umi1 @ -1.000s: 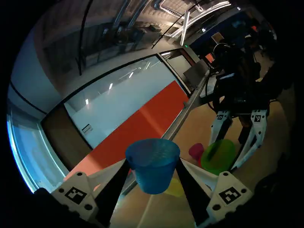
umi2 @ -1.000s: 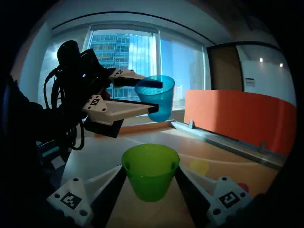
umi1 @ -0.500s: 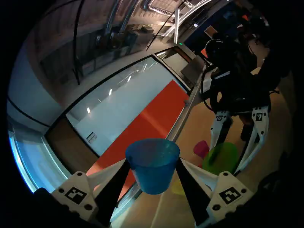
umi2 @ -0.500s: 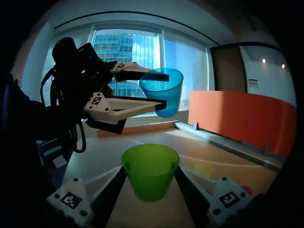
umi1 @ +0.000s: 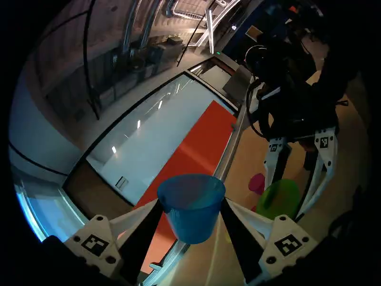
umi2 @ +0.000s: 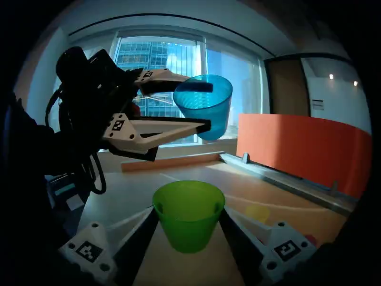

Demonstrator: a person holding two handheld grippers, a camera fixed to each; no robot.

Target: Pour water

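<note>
Translucent blue cup tilted, raised above upright green cup

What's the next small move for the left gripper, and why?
Probably lower the left gripper toward the green cup before tipping. Its blue cup sits high above and beyond the green cup's rim, only slightly tilted, and the right gripper holds the green cup upright.

blue cup | green cup | magenta cup | orange partition | tan tabletop
</note>
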